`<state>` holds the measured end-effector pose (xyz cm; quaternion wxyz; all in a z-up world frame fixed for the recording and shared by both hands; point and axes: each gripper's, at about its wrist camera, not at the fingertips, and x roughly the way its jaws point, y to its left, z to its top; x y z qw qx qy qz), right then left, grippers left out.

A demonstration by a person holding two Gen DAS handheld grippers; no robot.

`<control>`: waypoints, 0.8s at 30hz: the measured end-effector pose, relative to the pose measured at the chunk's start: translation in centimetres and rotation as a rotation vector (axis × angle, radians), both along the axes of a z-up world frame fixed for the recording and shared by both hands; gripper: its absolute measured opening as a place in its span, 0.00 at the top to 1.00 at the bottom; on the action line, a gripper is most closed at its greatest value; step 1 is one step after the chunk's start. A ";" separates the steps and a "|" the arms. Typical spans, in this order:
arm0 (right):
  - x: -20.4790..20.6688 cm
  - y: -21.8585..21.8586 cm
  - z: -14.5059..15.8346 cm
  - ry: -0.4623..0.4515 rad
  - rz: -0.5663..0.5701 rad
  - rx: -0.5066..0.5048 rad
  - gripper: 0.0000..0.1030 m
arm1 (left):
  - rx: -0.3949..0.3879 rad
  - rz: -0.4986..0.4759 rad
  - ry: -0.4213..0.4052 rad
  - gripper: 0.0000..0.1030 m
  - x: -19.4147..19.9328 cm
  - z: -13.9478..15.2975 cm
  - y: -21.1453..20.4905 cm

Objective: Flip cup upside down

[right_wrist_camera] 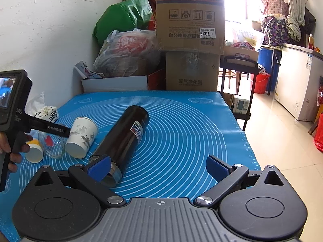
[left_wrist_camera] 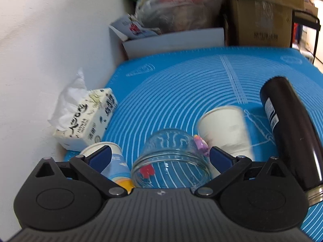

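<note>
A clear glass cup [left_wrist_camera: 170,161] with a red mark lies on its side on the blue mat [left_wrist_camera: 181,84], mouth toward my left gripper [left_wrist_camera: 160,156]. That gripper is open, its blue pads on either side of the cup without gripping it. A white paper cup [left_wrist_camera: 226,129] lies just right of it, and a blue-yellow paper cup [left_wrist_camera: 116,165] just left. In the right wrist view the glass cup [right_wrist_camera: 51,143] and white paper cup [right_wrist_camera: 81,137] lie at the left. My right gripper [right_wrist_camera: 159,168] is open and empty above the mat, beside a lying black flask [right_wrist_camera: 123,139].
The black flask [left_wrist_camera: 288,133] lies at the right of the cups. A tissue pack [left_wrist_camera: 84,119] sits against the white wall. Cardboard boxes [right_wrist_camera: 189,20], bags [right_wrist_camera: 125,52] and a white box [right_wrist_camera: 115,83] crowd the mat's far edge. The mat's right edge drops to the floor [right_wrist_camera: 282,141].
</note>
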<state>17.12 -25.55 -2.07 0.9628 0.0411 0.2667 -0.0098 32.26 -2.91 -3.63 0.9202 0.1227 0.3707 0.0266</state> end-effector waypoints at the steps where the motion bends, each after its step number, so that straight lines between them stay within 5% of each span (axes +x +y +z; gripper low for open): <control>1: 0.0 0.0 -0.1 0.002 0.001 0.002 0.01 | 0.000 0.000 0.012 0.02 0.2 -0.2 0.0; 5: 0.1 -0.1 -0.4 0.009 0.001 0.007 0.01 | -0.026 -0.002 0.079 0.19 1.2 -0.9 0.3; 24: 0.0 -0.1 -0.4 0.010 0.000 0.004 0.01 | -0.041 -0.038 0.031 0.22 -0.8 -0.2 0.4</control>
